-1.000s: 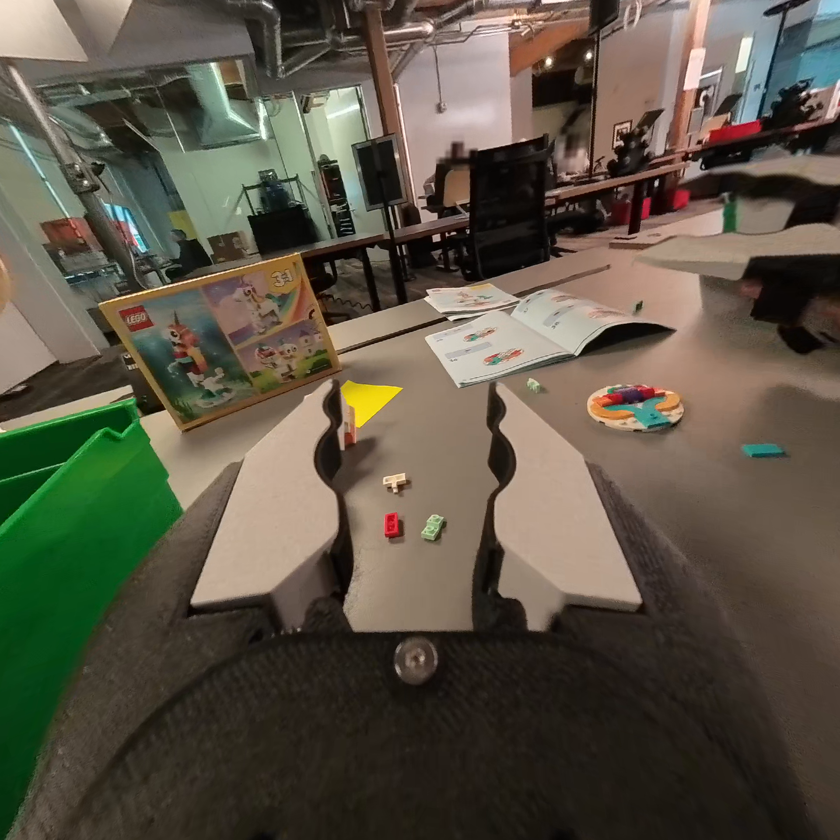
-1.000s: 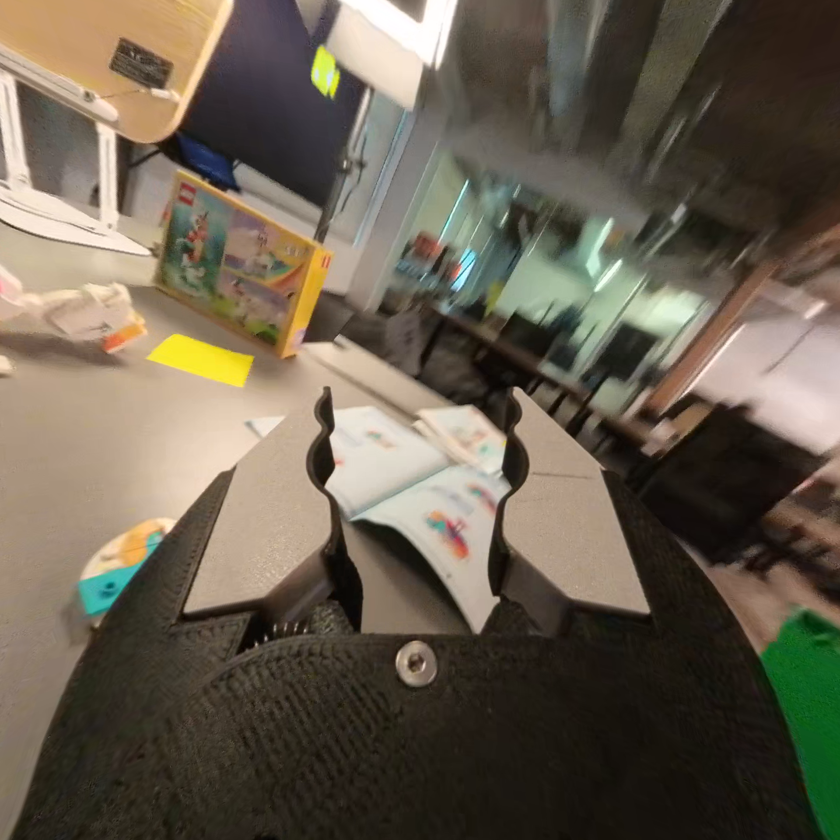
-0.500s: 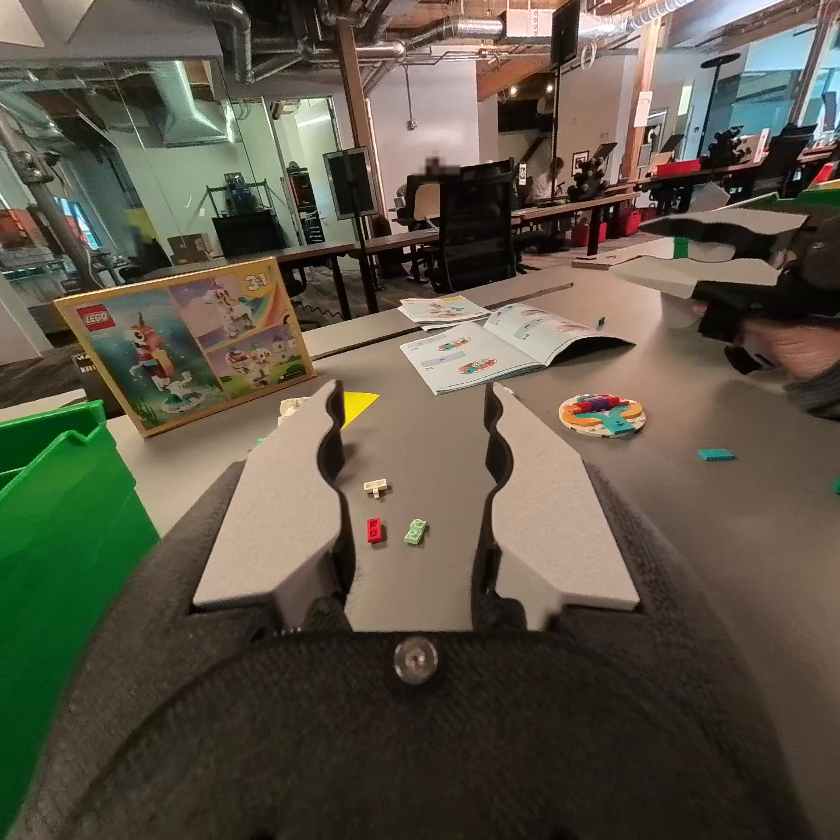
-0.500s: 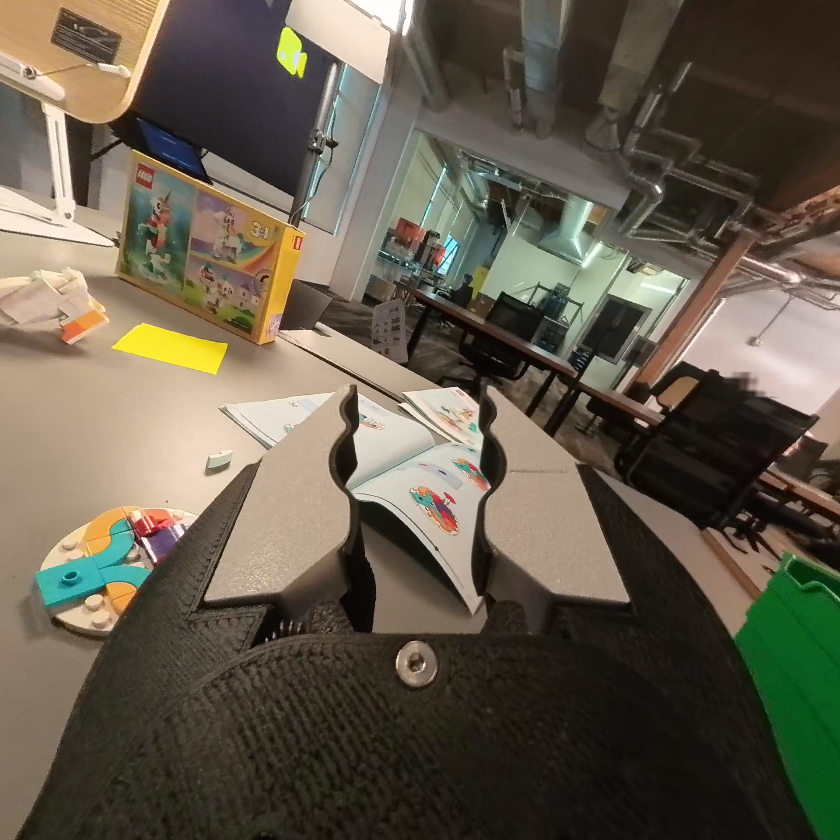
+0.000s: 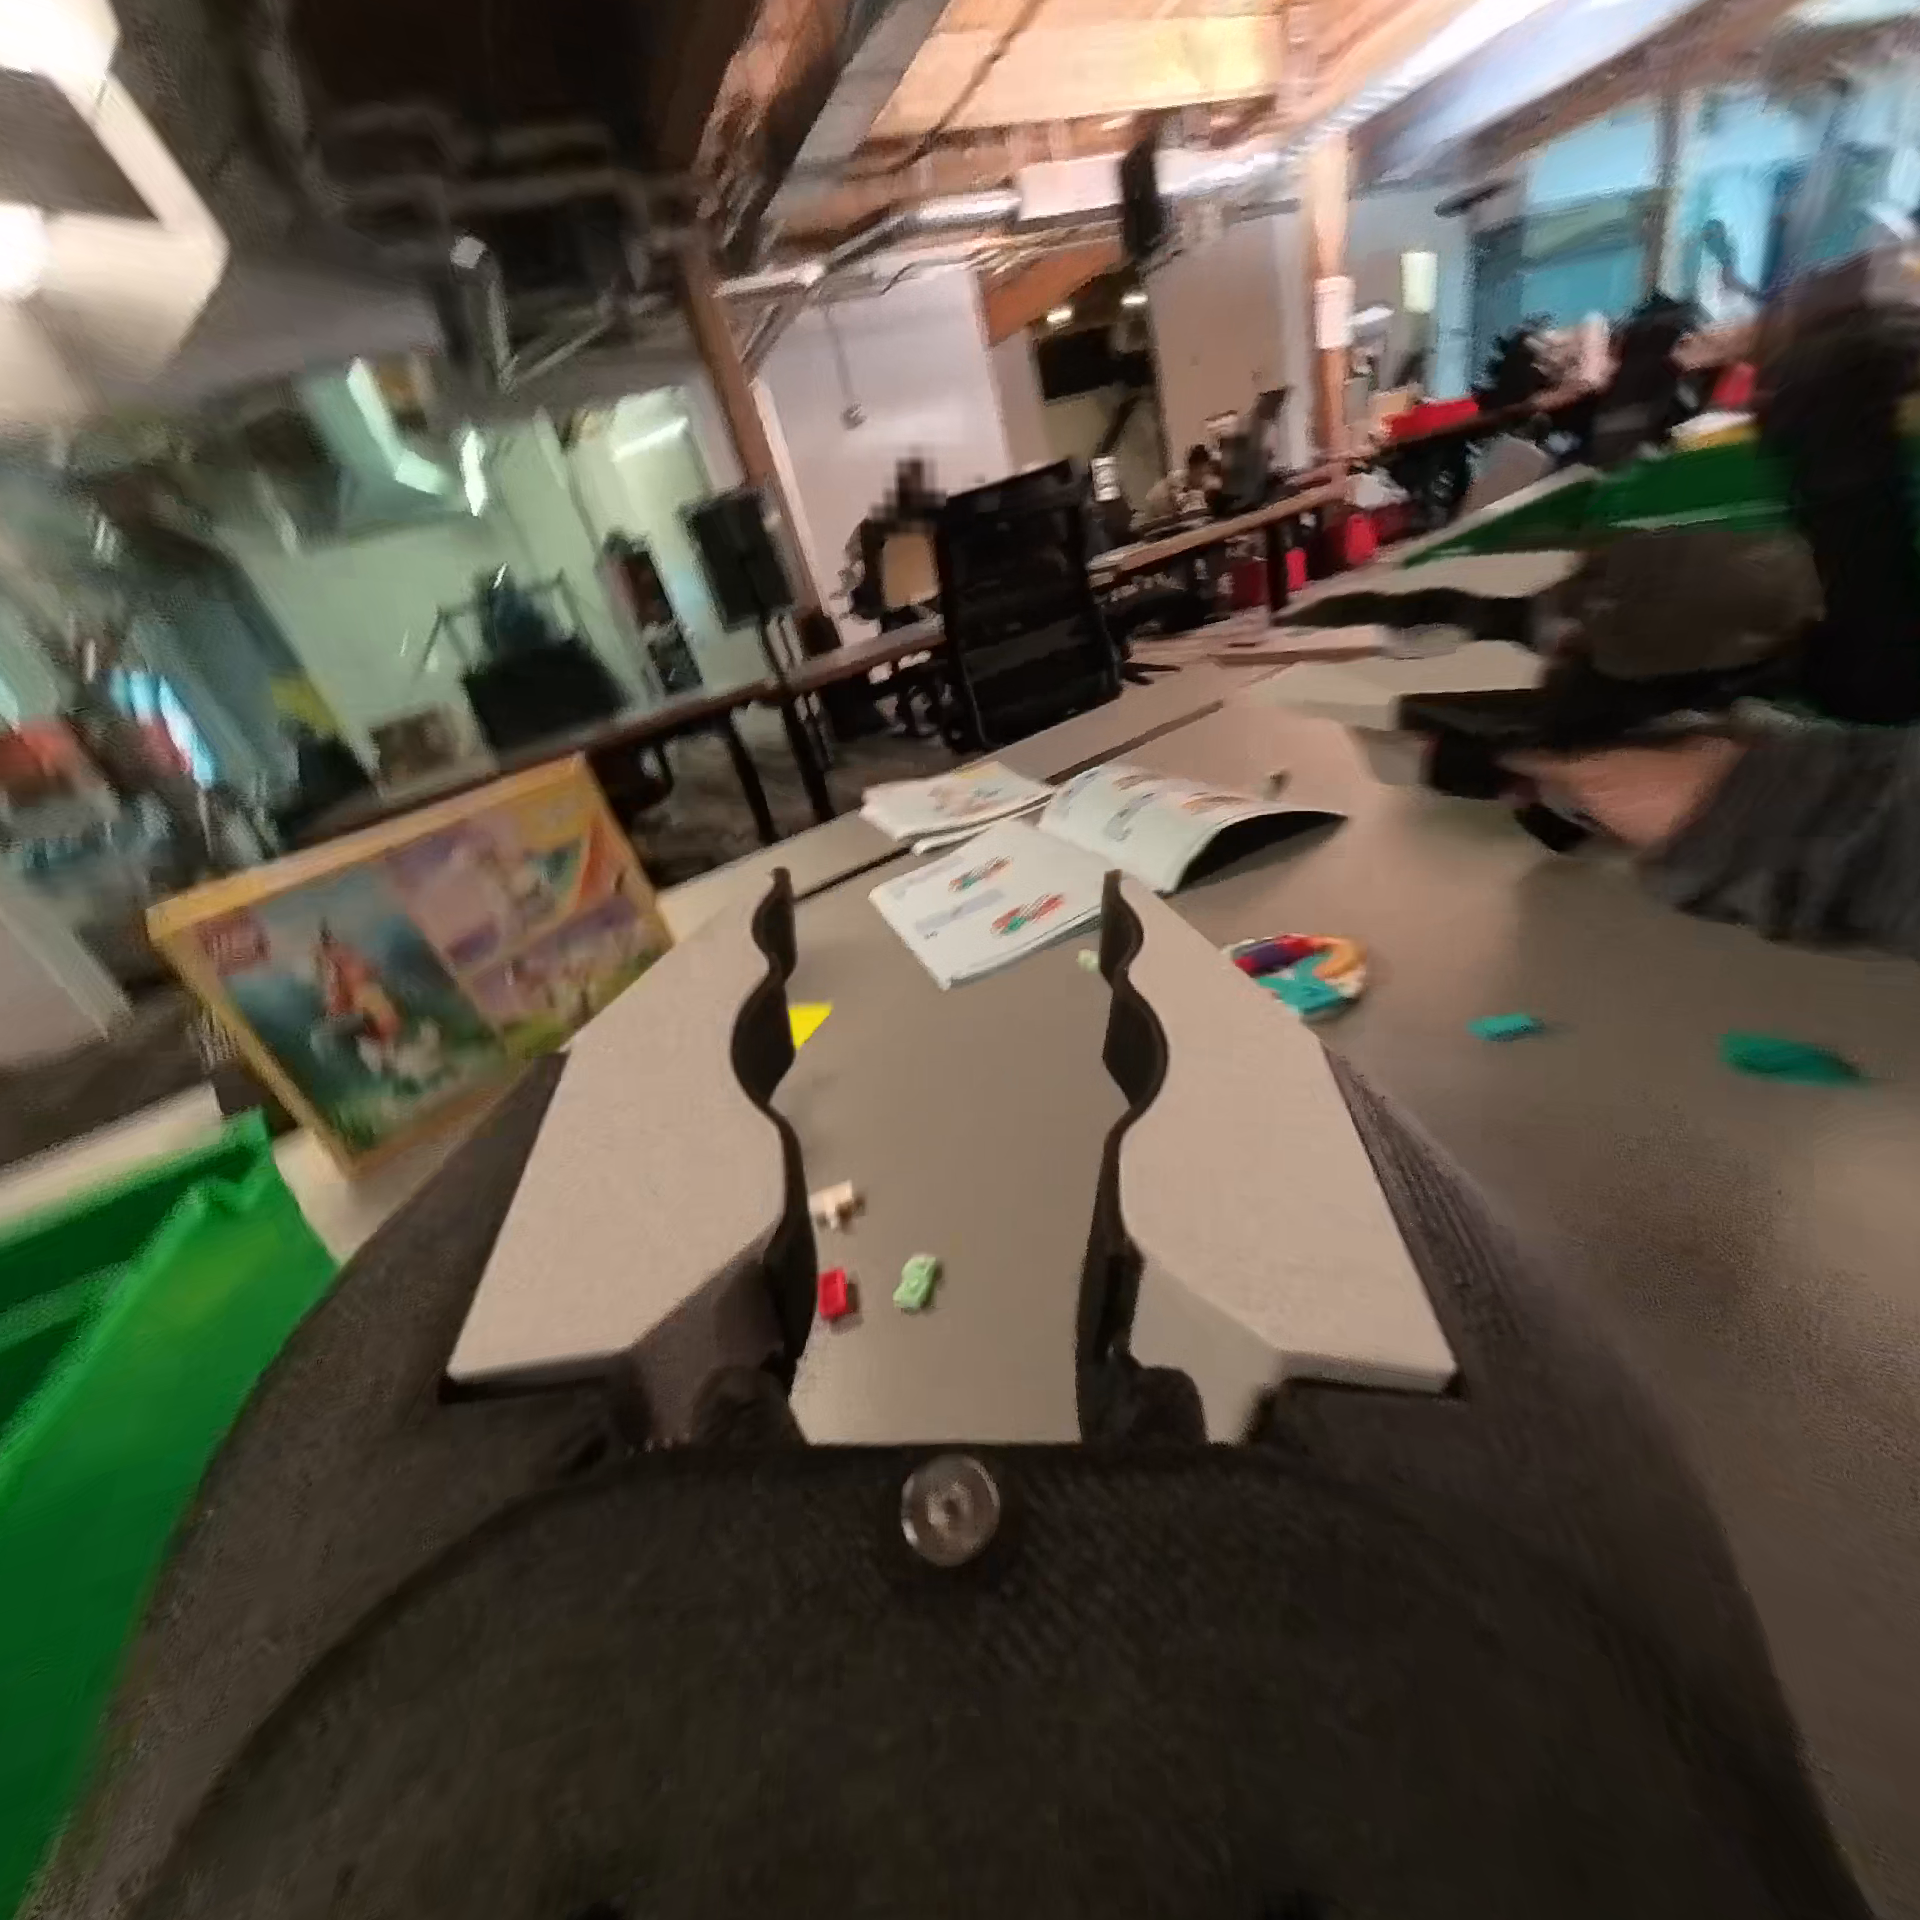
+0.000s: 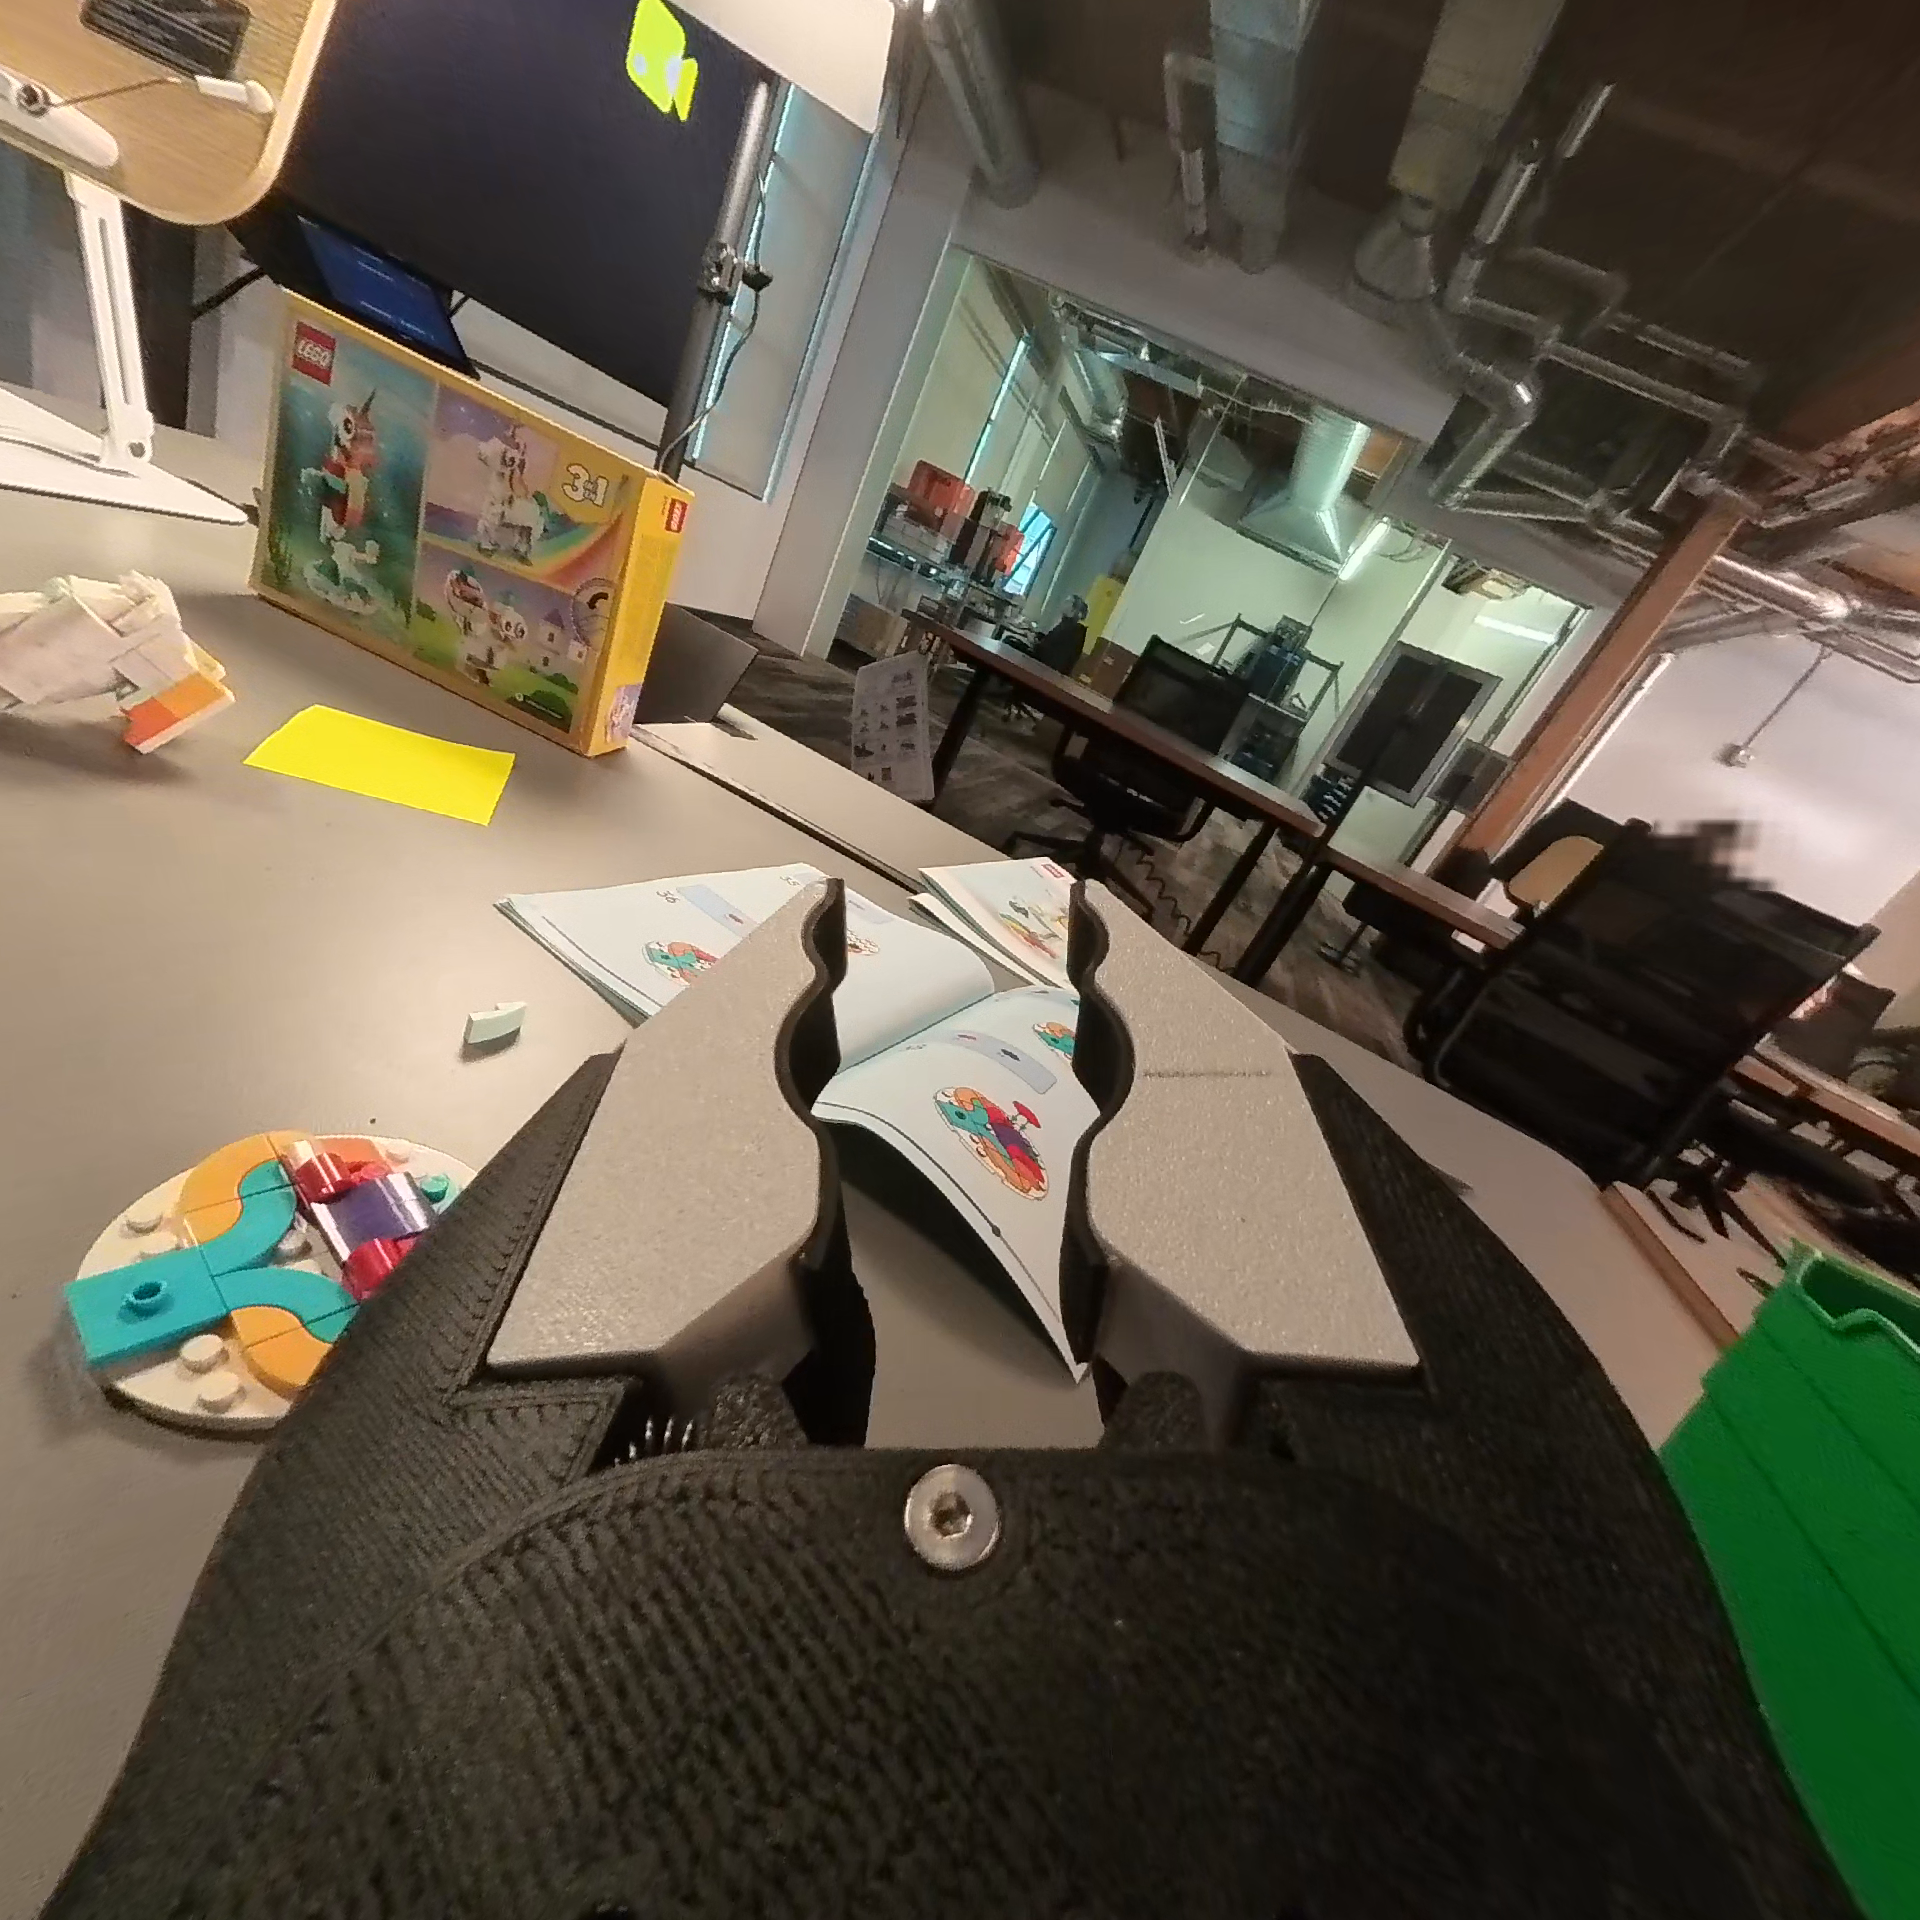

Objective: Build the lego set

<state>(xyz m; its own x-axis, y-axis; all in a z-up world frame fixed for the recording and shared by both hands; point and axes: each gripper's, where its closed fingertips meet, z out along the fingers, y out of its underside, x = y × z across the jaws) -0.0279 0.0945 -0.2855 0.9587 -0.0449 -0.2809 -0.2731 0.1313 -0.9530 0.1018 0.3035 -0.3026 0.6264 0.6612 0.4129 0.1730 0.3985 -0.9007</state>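
The left gripper (image 5: 943, 914) hangs over the grey bench (image 5: 1558, 1195) with its jaws apart and nothing between them, above a red brick (image 5: 834, 1294), a green brick (image 5: 916, 1281) and a white brick (image 5: 837, 1205). The right gripper (image 6: 951, 920) is likewise parted and bare over an open instruction booklet (image 6: 966, 1081), just beside a round plate (image 6: 223, 1268) of coloured bricks. Farther back, the set's box (image 6: 457, 551) stands upright behind a yellow paper (image 6: 379, 764), and a green bin (image 6: 1808, 1475) sits at the right.
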